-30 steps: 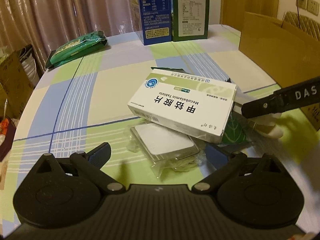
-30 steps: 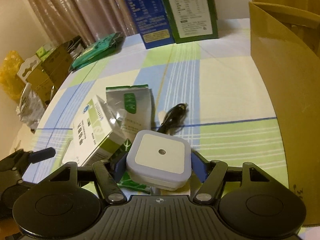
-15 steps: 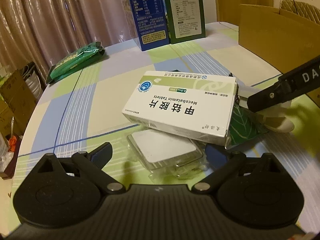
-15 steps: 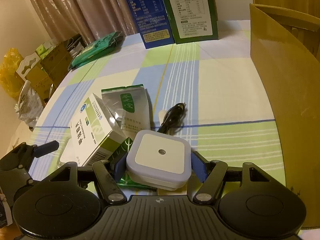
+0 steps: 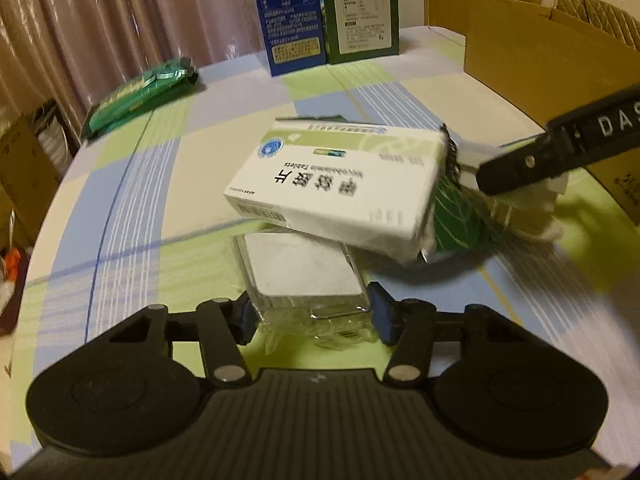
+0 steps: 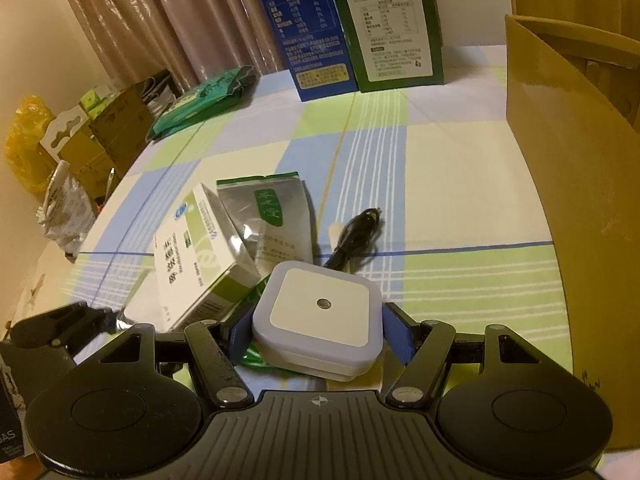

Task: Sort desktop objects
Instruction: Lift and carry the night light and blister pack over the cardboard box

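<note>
While pinched, packet (image 5: pixel 306 276) inside left gripper (image 5: pixel 312 314)

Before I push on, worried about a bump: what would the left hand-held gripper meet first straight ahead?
Probably the white medicine box, lying tilted over the far end of the clear-wrapped case that the left hand-held gripper grips; depth is unclear.
</note>
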`<state>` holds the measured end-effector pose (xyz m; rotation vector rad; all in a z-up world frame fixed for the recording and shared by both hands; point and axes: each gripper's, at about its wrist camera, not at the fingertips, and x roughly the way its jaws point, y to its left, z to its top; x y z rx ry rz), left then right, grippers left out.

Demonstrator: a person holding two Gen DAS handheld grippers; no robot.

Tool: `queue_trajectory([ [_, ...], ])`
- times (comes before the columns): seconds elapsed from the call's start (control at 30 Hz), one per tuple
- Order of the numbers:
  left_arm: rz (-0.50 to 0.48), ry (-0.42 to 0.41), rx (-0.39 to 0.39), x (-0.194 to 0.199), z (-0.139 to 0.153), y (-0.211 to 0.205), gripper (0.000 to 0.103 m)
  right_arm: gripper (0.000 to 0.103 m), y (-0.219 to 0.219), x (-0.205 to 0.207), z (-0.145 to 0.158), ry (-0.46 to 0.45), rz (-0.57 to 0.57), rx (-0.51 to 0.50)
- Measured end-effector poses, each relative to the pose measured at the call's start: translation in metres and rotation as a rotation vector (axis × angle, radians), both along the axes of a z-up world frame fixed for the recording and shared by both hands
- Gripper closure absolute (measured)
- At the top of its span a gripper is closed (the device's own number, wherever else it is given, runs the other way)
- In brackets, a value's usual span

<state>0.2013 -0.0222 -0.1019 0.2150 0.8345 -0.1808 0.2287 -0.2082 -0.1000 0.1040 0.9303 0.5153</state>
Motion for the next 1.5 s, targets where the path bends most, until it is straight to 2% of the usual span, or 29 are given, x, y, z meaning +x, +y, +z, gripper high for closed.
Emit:
queue_trajectory([
  [0.2, -0.032, 0.042, -0.013, -0.04, 0.008, 0.001, 0.054, 0.038, -0.003, -0.018, 0.009, -0.007, 0.014, 0.022],
  [0.37, -0.028, 0.063, -0.056, -0.079, 0.009, 0.011, 0.054, 0.038, -0.004, -0.039, 0.018, -0.022, 0.035, 0.034],
  [0.43, -0.02, 0.06, -0.059, -0.092, 0.009, 0.014, 0.052, 0.038, -0.002, -0.051, 0.021, -0.03, 0.052, 0.038],
  [0.5, -0.007, 0.058, -0.047, -0.101, 0.009, 0.017, 0.038, 0.038, 0.001, -0.066, 0.023, -0.037, 0.073, 0.032],
  [0.57, 0.006, 0.038, -0.028, -0.106, 0.01, 0.017, 0.03, 0.038, 0.004, -0.079, 0.022, -0.036, 0.089, 0.023],
  [0.73, -0.007, -0.019, 0.011, -0.112, 0.014, 0.011, 0.027, 0.038, 0.008, -0.101, 0.011, -0.018, 0.101, -0.009],
  [0.87, -0.006, -0.052, 0.002, -0.114, 0.017, 0.009, 0.023, 0.038, 0.011, -0.101, 0.003, 0.006, 0.095, -0.039],
  [1.0, -0.014, -0.061, 0.014, -0.109, 0.014, 0.003, 0.024, 0.038, 0.011, -0.1, -0.003, 0.015, 0.084, -0.065],
  [1.13, -0.034, -0.065, 0.075, -0.105, 0.007, -0.005, 0.026, 0.038, 0.011, -0.097, -0.006, 0.026, 0.083, -0.075],
  [1.3, -0.018, -0.042, 0.07, -0.098, 0.001, -0.003, 0.044, 0.038, 0.011, -0.095, -0.007, 0.033, 0.081, -0.064],
  [1.5, -0.022, -0.021, 0.063, -0.097, 0.004, -0.004, 0.049, 0.038, 0.013, -0.095, -0.005, 0.029, 0.094, -0.052],
])
